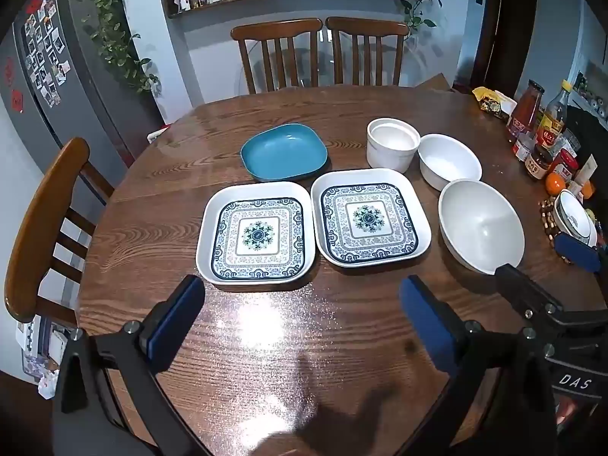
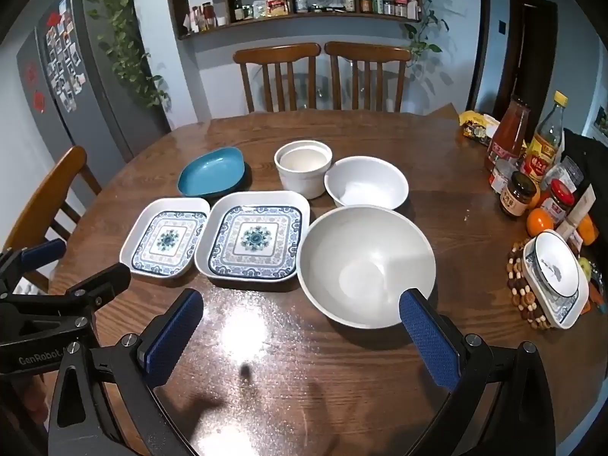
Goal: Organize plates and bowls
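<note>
Both grippers are hanging over the near edge of the wooden table (image 1: 152, 228), tilted down toward the dishes: the left gripper (image 1: 302, 306) and the right gripper (image 2: 300, 321) are each standing wide apart with nothing between the blue pads.

Two patterned square plates (image 1: 256, 233) (image 1: 370, 218) are lying side by side in front of the left gripper, rims almost touching. Behind them a blue dish (image 1: 284, 151) is sitting alone. To the right, a white straight-sided cup (image 1: 392, 143), a small white bowl (image 1: 449, 161) and a large white bowl (image 2: 366, 264) are clustering close together, the large bowl just ahead of the right gripper.

As a judgement, the risks are lying in the crowding. A finger sliding under one square plate is likely to nudge its neighbour, and the glossy rims are giving smooth pads little purchase, so a plate could be slipping or tilting once lifted. The large bowl's rounded wall is inviting a pinch that squirts it sideways into the small bowl or cup. With the two tools working this near each other, they could also be colliding.

Readable writing is scarce: "GenRobot" on the left tool in the right view and "DAS" on the right tool in the left view. Bottles and jars (image 2: 520, 193) at the right edge are carrying labels too small to read.
</note>
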Motion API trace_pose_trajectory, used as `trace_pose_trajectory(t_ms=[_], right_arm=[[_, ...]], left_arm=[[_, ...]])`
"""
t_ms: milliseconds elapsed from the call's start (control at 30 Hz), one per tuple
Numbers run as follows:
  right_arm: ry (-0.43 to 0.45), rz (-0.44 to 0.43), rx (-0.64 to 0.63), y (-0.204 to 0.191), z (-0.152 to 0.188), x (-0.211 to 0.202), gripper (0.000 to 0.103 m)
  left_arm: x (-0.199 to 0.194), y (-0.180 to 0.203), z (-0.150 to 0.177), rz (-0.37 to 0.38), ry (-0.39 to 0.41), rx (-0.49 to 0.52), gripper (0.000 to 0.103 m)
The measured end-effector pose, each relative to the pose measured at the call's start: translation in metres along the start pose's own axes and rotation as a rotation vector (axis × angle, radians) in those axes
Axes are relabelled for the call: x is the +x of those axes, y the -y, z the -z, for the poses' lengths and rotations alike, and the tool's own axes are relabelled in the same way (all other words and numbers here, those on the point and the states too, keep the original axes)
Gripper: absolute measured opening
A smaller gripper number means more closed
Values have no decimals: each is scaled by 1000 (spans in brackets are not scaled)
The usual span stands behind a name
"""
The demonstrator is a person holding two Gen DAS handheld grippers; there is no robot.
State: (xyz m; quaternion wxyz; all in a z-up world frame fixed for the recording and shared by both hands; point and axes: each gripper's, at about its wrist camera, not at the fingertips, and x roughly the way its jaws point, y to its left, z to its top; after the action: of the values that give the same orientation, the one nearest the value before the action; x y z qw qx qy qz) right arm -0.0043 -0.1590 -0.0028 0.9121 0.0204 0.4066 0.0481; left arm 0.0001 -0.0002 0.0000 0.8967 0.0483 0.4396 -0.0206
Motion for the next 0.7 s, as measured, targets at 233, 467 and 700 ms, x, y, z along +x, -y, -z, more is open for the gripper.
trace_pose_trajectory(t_ms=[233,467,700], right_arm=[[-2,4,-3,-1,-1,2,103],[-1,3,-3,-1,-1,3,103],[-1,2,-1,2,-1,2,103]], left_arm=[[-1,2,-2,4,0,-4,102],[10,0,3,30,-15,-10,102],[9,-2,4,22,-20,-10,102]])
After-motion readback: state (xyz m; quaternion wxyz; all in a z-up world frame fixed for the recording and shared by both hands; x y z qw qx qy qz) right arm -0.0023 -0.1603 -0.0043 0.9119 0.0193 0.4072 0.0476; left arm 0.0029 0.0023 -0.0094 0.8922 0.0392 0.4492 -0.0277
